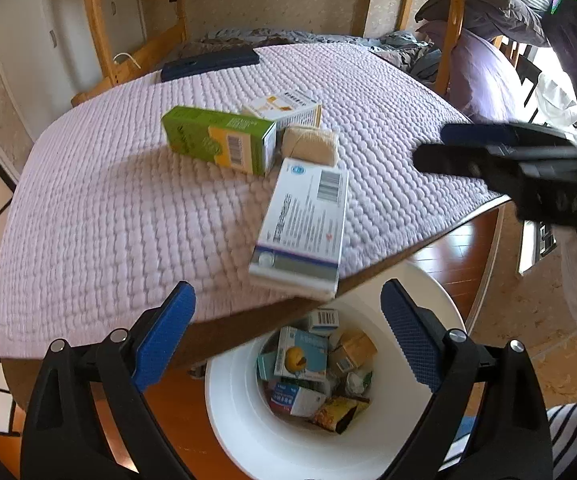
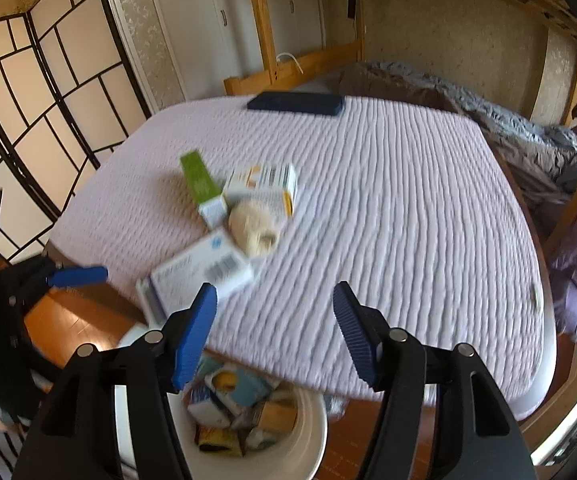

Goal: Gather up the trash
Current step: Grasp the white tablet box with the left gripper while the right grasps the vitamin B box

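A white medicine box lies at the table's near edge, overhanging a white bin holding several boxes. Behind it lie a green carton, a white-and-orange box and a beige wad. My left gripper is open and empty above the bin, just short of the white box. My right gripper is open and empty over the table edge; it also shows in the left wrist view.
The table wears a quilted lilac cover. A dark flat case lies at its far edge. A wooden bunk bed with bedding stands behind. A folding screen stands left.
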`<state>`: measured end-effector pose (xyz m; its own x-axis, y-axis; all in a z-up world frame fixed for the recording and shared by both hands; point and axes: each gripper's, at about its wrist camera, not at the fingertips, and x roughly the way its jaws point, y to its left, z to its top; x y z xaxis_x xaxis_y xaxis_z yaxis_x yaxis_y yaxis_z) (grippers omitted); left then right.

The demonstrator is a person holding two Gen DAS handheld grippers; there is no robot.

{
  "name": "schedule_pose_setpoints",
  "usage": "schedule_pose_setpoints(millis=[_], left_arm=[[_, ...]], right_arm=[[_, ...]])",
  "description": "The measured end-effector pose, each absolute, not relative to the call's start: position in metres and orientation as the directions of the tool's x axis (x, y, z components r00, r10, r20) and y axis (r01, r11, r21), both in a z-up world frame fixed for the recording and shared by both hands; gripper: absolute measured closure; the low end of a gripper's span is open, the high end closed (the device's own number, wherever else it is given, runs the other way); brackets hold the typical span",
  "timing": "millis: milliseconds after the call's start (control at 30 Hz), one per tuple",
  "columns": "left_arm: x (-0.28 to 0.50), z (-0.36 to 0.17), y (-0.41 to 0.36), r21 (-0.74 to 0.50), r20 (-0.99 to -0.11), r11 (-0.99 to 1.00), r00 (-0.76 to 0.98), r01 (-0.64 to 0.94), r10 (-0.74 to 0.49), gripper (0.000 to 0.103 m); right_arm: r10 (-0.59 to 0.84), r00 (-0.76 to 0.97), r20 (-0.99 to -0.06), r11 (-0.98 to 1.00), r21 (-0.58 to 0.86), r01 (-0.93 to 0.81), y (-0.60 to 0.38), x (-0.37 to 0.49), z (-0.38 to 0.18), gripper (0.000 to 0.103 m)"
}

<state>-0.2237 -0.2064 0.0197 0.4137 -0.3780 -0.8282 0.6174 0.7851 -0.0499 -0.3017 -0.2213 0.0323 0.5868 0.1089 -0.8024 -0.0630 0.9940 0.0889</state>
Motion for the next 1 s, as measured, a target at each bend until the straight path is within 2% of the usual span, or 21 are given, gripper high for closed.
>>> schedule_pose_setpoints(millis=[200, 567, 767, 833, 1000], left_arm=[[-0.208, 0.020, -0.216, -0.043, -0.821, 0.788, 0.428, 0.614, -0.378, 0.007], [-0.189, 0.010, -0.226, -0.054, -0.830, 0.798, 0.417, 0.601, -0.370, 0.008], [-0.180, 0.003, -0.230, -0.053, -0.842, 0.796, 0.402, 0.602, -0.360, 0.017], [-0.178, 0.001, -0.231, -0.055, -0.846, 0.797, 0.396, 0.602, -0.358, 0.024], [-0.174, 0.001, -0.230, -0.064, -0.847, 0.799, 0.390, 0.597, -0.360, 0.024]], right_arm=[[0.113, 0.601, -0.791, 0.993, 0.110, -0.041, -0.222, -0.253, 0.035, 0.042], [0.140, 0.532, -0.835, 0.989, 0.139, -0.041, -0.206, -0.181, 0.008, 0.042], [0.143, 0.505, -0.851, 0.990, 0.124, -0.072, -0.189, -0.163, -0.004, 0.042], [0.146, 0.503, -0.852, 0.989, 0.122, -0.081, -0.186, -0.159, -0.005, 0.041], [0.154, 0.500, -0.852, 0.988, 0.127, -0.088, -0.186, -0.154, -0.001, 0.041]])
